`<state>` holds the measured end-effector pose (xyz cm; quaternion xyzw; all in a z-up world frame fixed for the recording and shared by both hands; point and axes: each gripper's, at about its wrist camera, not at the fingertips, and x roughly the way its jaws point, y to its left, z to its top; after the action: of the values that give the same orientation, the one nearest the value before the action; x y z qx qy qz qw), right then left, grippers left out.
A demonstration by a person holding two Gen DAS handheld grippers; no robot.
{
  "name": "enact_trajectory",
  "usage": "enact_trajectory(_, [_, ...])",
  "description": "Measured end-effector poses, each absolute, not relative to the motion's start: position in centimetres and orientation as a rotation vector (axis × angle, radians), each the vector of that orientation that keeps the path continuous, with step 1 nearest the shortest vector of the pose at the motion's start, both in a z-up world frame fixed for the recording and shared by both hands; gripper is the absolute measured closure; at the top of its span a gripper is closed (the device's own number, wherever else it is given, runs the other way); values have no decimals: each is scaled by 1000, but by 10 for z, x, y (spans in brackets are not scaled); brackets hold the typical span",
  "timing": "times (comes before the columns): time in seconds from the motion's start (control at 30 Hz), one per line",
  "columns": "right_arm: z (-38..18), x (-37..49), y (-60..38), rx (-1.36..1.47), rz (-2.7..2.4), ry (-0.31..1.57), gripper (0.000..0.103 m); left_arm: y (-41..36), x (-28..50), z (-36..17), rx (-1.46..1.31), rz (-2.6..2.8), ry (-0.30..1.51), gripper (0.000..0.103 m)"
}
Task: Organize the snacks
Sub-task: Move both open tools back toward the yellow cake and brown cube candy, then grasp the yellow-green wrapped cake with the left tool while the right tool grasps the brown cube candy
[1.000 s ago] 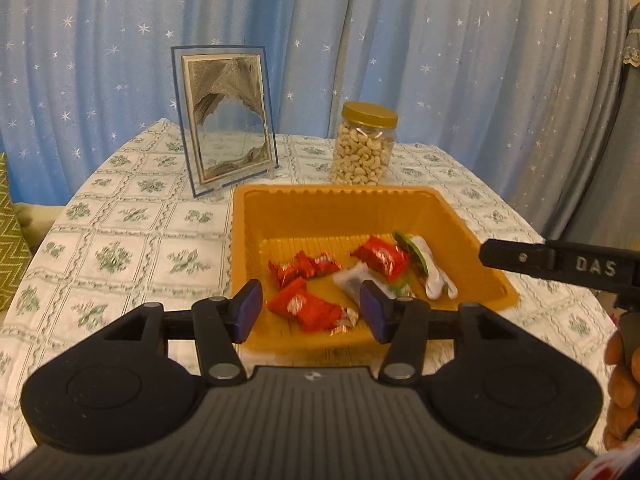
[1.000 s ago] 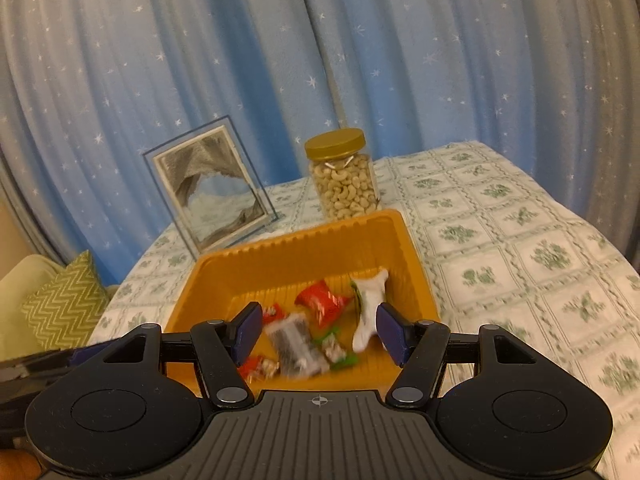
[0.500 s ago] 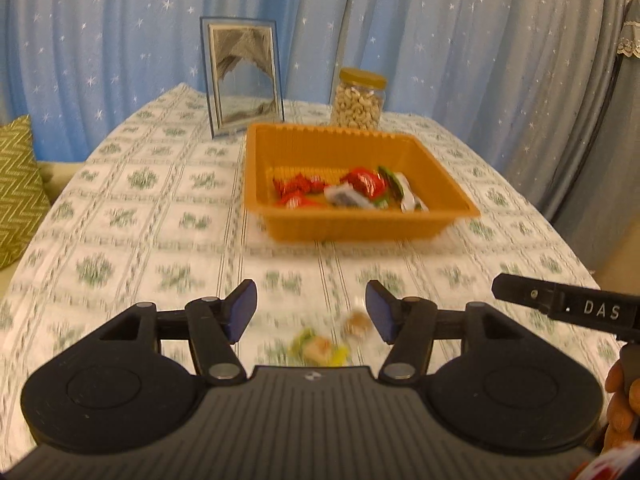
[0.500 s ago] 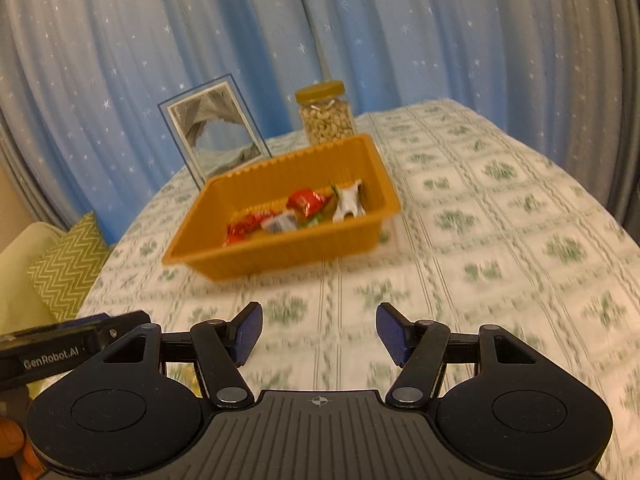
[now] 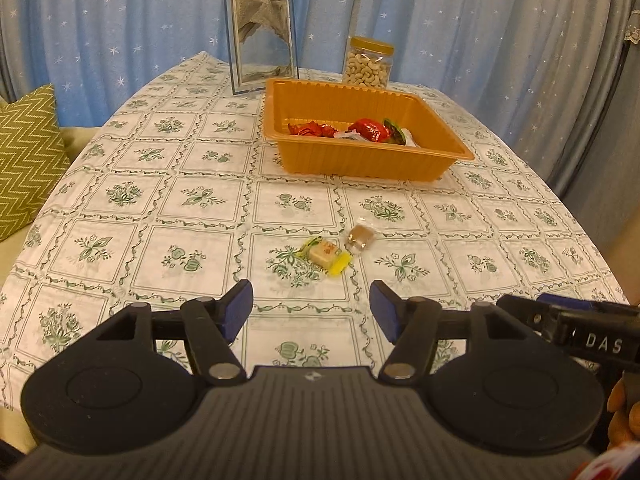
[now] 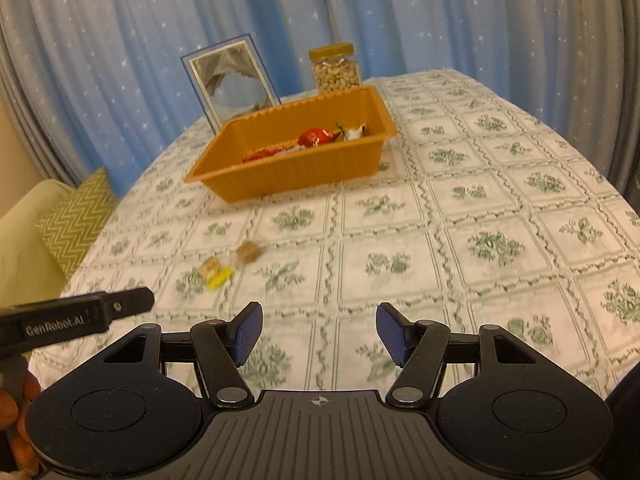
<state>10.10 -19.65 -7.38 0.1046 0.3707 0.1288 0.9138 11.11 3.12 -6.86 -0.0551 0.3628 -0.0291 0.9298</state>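
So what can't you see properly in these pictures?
- Left wrist view: the orange tray's near wall hides the lower parts of the wrapped snacks.
- Right wrist view: the yellow-wrapped candy and brown candy on the tablecloth are blurred, print unreadable.
- Both views: the table's near edge, behind the hand-held gripper bodies.

Blue star-print curtains hang all along the back, a gray curtain at 2 o'clock. The bench wears a green floral cloth; a zigzag cushion sits at 9 o'clock.

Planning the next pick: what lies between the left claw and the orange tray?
In the left wrist view, two wrapped snacks: a yellow-wrapped candy and a brown one, on the tablecloth between the opening, empty left claw and orange tray.
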Motion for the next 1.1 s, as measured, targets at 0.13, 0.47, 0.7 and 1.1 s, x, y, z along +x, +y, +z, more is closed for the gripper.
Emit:
enact_trajectory(0.13, [-77,100,-197,212,261,772,40,35,112,-69,-119,-53,741,41])
enact_trajectory(0.47, [-84,112,-196,216,245,788,40,26,129,-87,5,-106,764,40])
enact_trajectory(0.7, [-90,126,-194,221,242,800,40,17,152,-99,58,-185,765,43])
enact_trajectory(1.1, [-100,153,-191,232,241,816,40,18,203,-118,150,-252,778,55])
